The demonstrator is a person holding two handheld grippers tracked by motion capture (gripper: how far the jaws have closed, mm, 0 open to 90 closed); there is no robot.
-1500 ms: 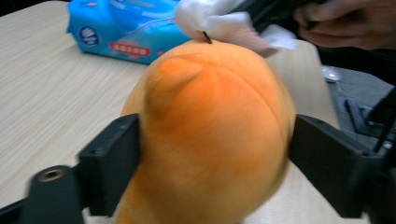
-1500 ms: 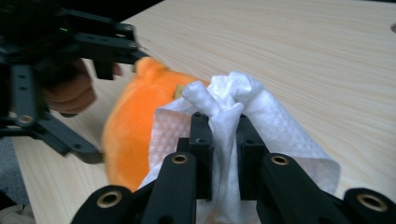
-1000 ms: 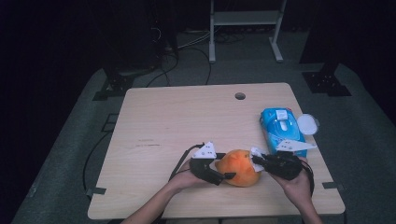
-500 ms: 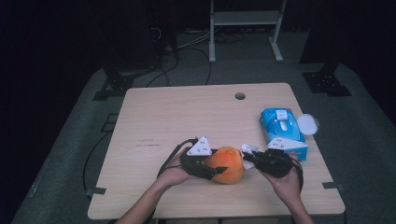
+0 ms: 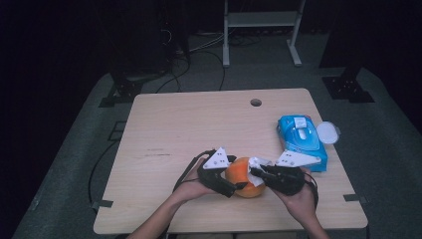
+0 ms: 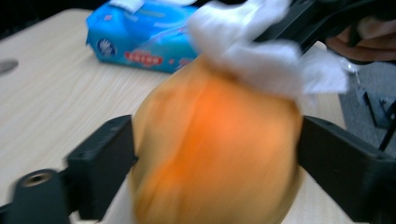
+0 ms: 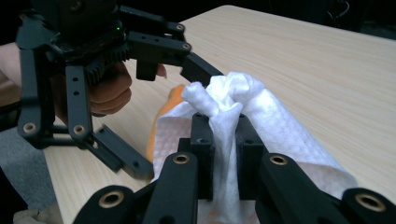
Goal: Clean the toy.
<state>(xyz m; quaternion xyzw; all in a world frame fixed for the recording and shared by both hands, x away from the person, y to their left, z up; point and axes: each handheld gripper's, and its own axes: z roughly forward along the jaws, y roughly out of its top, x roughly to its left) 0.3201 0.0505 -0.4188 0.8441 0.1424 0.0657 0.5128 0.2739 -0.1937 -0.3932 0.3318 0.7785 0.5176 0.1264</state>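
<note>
A light wooden table (image 5: 199, 129) with rounded corners is set on a grey carpeted floor (image 5: 79, 164). A round cable hole (image 5: 256, 102) is cut near the table's far edge. Strips of tape (image 5: 101, 204) are seen on the carpet by the near corners of the table. Behind the table, a white metal frame (image 5: 261, 27) with a crossbar and two feet is placed, and black cables (image 5: 199, 50) are trailed across the floor beside it. Black stand bases (image 5: 348, 87) are set at the far left and far right. The surroundings are kept dark, and the tabletop is lit evenly from above.
</note>
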